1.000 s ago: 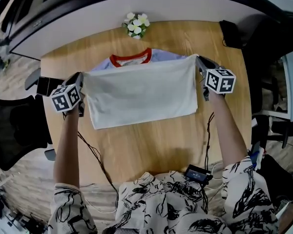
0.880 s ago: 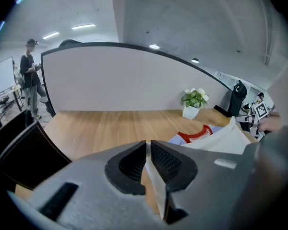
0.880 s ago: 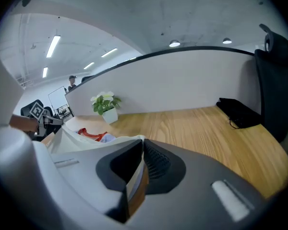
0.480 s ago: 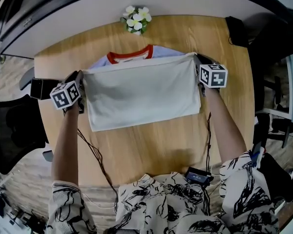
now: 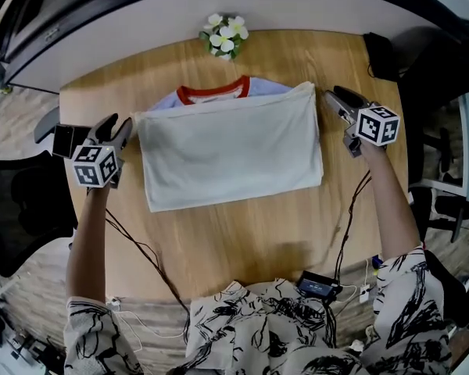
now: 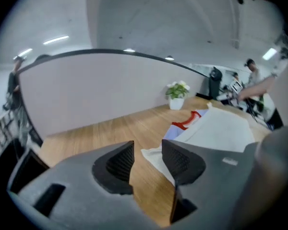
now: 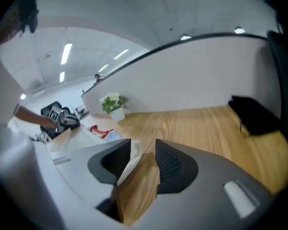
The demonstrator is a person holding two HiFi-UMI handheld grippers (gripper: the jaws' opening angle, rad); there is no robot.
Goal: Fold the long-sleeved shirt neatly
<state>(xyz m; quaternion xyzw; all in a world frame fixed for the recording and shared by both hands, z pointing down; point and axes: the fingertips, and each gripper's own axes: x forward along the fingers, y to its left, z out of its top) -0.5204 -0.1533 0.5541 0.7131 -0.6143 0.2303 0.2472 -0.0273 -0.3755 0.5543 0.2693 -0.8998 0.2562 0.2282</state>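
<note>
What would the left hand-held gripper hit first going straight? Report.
Likely the wooden table, at the shirt's corner. The left hand-held gripper has just been opening, that corner loose between its jaws; depth unclear.

No word, number or brand name can be read anywhere. The only printed marks are black-and-white square patterns on the white cube (image 5: 94, 165) of the left gripper (image 5: 116, 126), centre left, and on the matching cube (image 5: 377, 125) of the right gripper (image 5: 334, 94), upper right. They spell nothing.
</note>
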